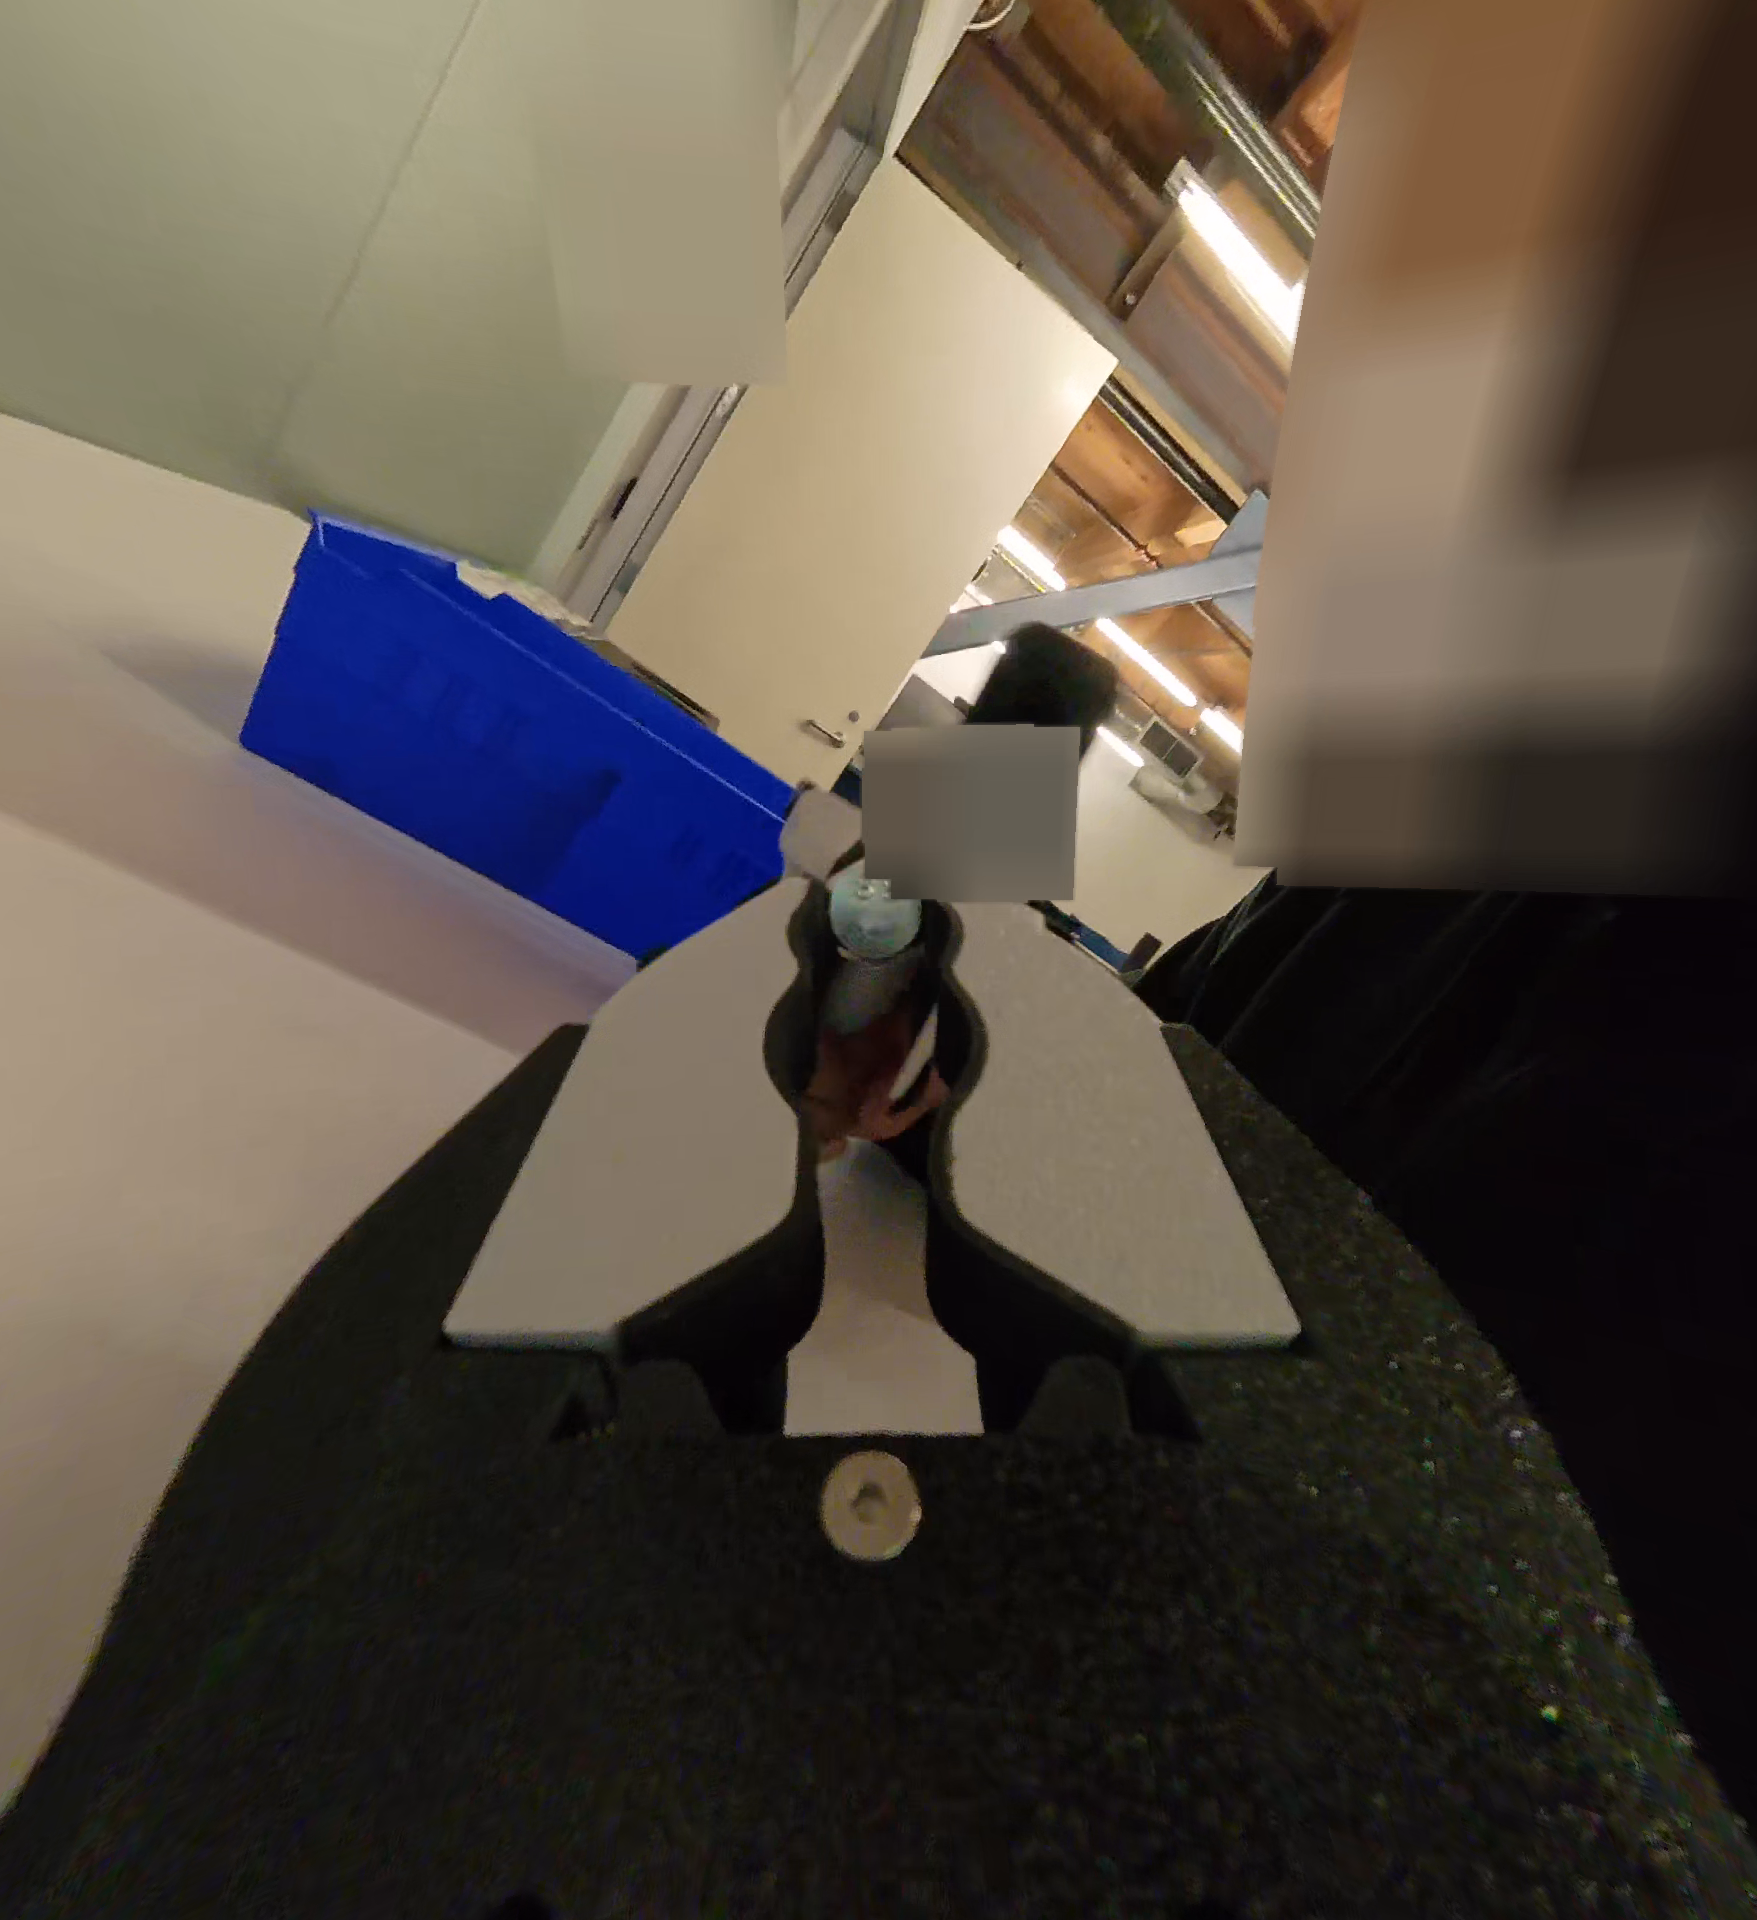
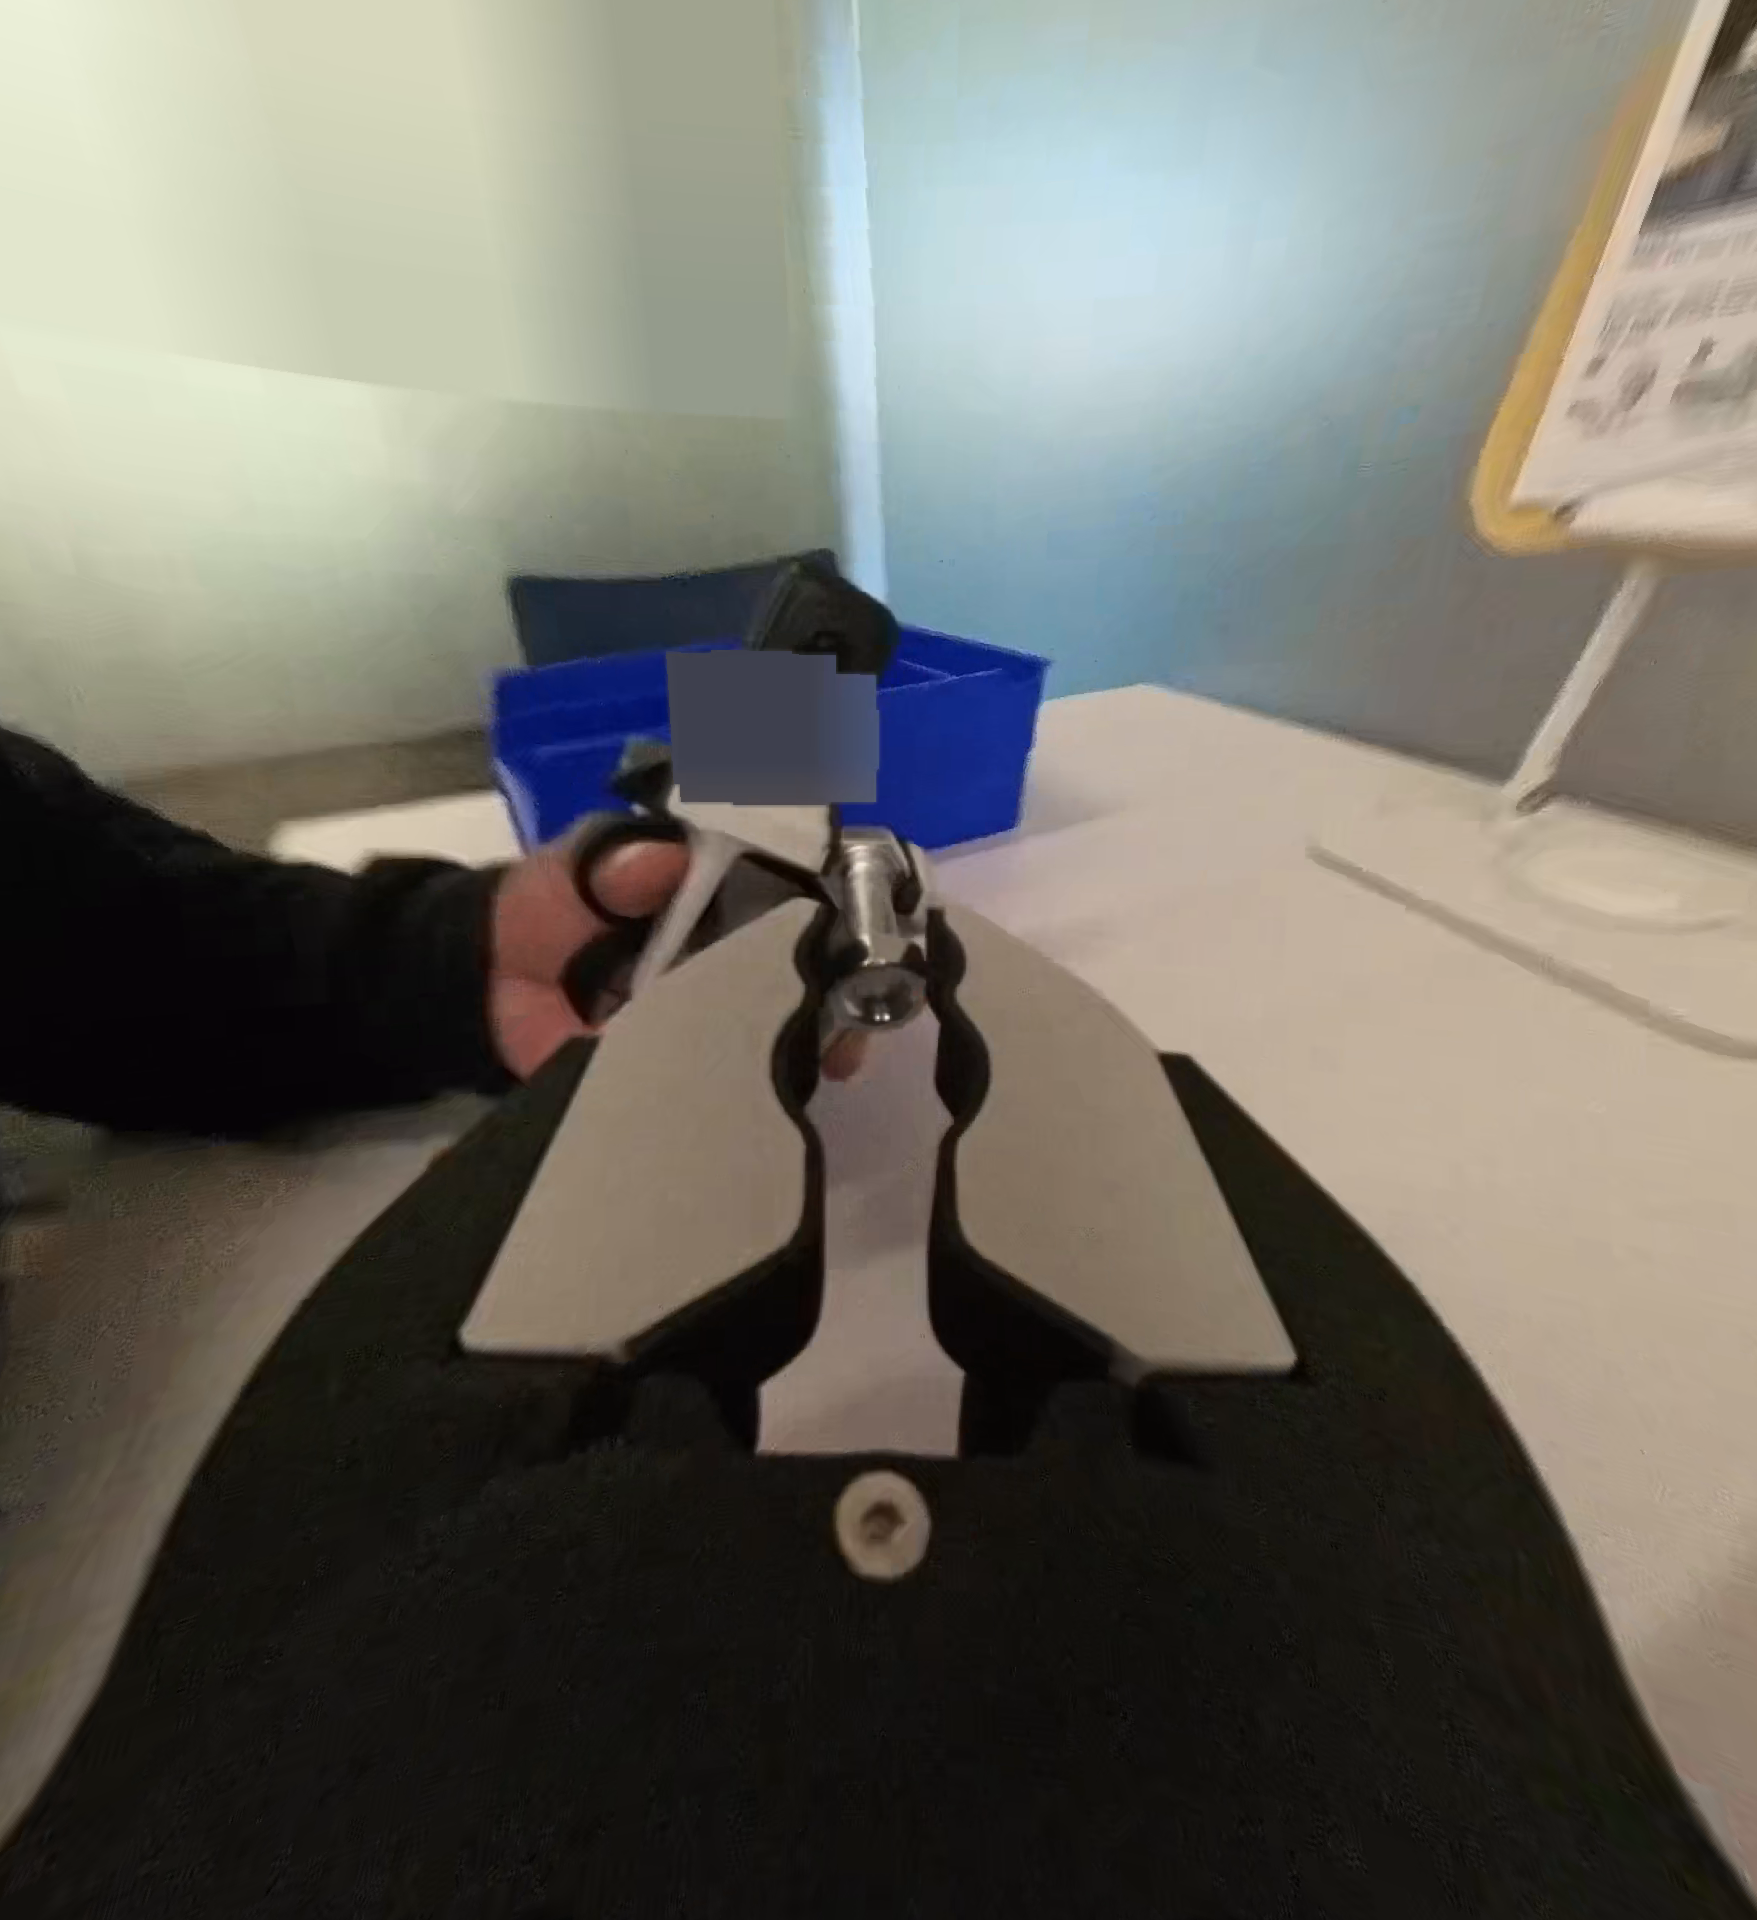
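Right gripper (image 2: 874, 966): jaws narrow, both fingers pressed on a silver bolt (image 2: 869, 935) that lies along them, socket head toward the camera. At the bolt's far end the left gripper (image 2: 858, 857) meets it, held by a hand (image 2: 552, 935) in a black sleeve (image 2: 230, 935). Left gripper (image 1: 869, 966), own view: jaws narrow, closed on the same bolt (image 1: 869, 940), seen end-on, threaded shank running back between the fingers. Below both, a white table (image 2: 1269, 987). Farther off, a blue bin (image 2: 957, 748) stands on the table; in the left view the bin (image 1: 500, 727) sits just beyond the fingertips. At far right, a white stand (image 2: 1601, 707) carries a printed board (image 2: 1736, 291).
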Motion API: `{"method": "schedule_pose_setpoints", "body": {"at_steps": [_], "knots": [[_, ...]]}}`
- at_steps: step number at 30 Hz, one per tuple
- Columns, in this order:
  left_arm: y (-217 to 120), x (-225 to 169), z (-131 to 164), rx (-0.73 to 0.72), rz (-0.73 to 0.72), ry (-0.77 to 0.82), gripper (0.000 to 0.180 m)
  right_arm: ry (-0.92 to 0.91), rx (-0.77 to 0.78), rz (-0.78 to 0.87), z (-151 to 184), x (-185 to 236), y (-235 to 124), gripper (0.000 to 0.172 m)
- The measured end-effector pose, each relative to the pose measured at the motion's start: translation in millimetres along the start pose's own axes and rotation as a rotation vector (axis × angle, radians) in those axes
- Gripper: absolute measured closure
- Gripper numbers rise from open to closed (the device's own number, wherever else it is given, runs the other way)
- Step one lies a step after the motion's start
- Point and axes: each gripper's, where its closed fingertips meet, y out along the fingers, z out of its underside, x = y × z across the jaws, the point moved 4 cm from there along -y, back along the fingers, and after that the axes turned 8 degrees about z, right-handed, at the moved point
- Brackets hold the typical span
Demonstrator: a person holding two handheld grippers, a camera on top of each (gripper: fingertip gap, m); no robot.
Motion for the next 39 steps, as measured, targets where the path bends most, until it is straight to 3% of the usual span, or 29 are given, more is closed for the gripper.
{"method": "schedule_pose_setpoints", "body": {"at_steps": [6, 14, 21, 25, 28, 35, 37, 39], "knots": [[-1.6, 7.2, 6.3, -0.102, 0.055, -0.359, 0.163, -1.087, -0.041, 0.23, 14.7, 18.4, 0.7, 0.159], [-1.2, 10.7, 11.4, -0.151, 0.063, -0.503, 0.163, -1.522, -0.042, 0.286, 23.4, 19.1, 2.6, 0.16], [-0.5, 7.4, 4.8, -0.118, 0.033, -0.332, 0.163, -1.379, -0.045, 0.313, 18.1, 19.6, 3.9, 0.161], [-2.2, 13.3, 9.8, -0.172, 0.045, -0.499, 0.163, -1.502, -0.078, 0.318, 18.2, 25.2, 0.8, 0.172], [-9.9, 20.0, 8.6, -0.2, 0.01, -0.533, 0.164, -1.479, -0.092, 0.332, 12.2, 23.7, -2.5, 0.172], [-16.2, 18.0, -4.1, -0.2, -0.005, -0.396, 0.163, -1.232, -0.041, 0.39, 3.9, 1.8, -4.7, 0.172], [-14.2, 16.1, -4.4, -0.191, 0.003, -0.354, 0.163, -1.038, 0.032, 0.331, 11.4, -2.5, -1.0, 0.172], [-10.9, 13.3, -5.4, -0.174, 0.005, -0.288, 0.163, -0.74, 0.063, 0.225, 14.3, -0.7, 1.2, 0.156]]}}
